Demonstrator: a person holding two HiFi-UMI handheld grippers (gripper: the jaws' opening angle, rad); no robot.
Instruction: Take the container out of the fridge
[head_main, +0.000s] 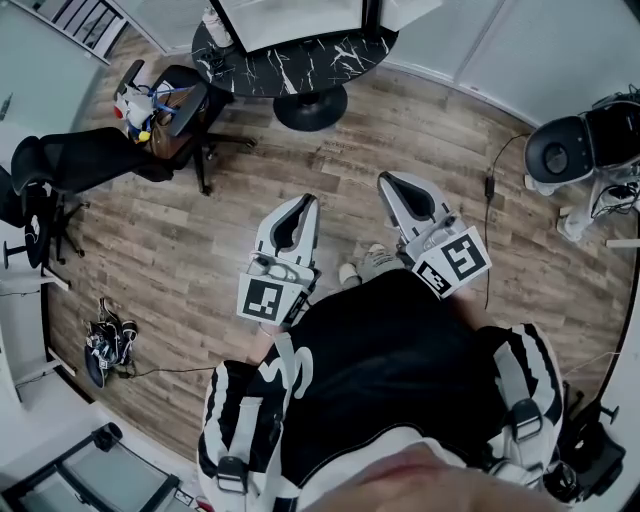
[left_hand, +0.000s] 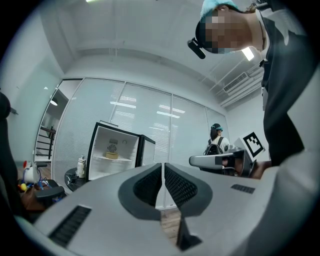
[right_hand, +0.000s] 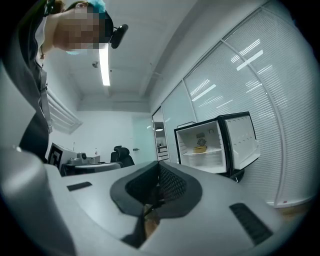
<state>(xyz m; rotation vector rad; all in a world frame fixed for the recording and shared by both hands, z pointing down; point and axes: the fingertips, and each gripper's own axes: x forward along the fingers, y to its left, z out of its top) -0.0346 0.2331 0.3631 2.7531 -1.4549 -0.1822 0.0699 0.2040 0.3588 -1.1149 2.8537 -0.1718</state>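
The small fridge stands on a round table with its door open. A yellow container sits on its upper shelf. In the right gripper view the same fridge and container show at the far right. Both grippers are far from the fridge, held level in front of the person's body. My left gripper is shut with nothing between its jaws. My right gripper is shut and empty too. From above, the fridge shows only as a white box.
The black marble round table carries the fridge and a white bottle. Office chairs stand at the left, with clutter on one seat. A cable runs over the wood floor. Another person stands at the far glass wall.
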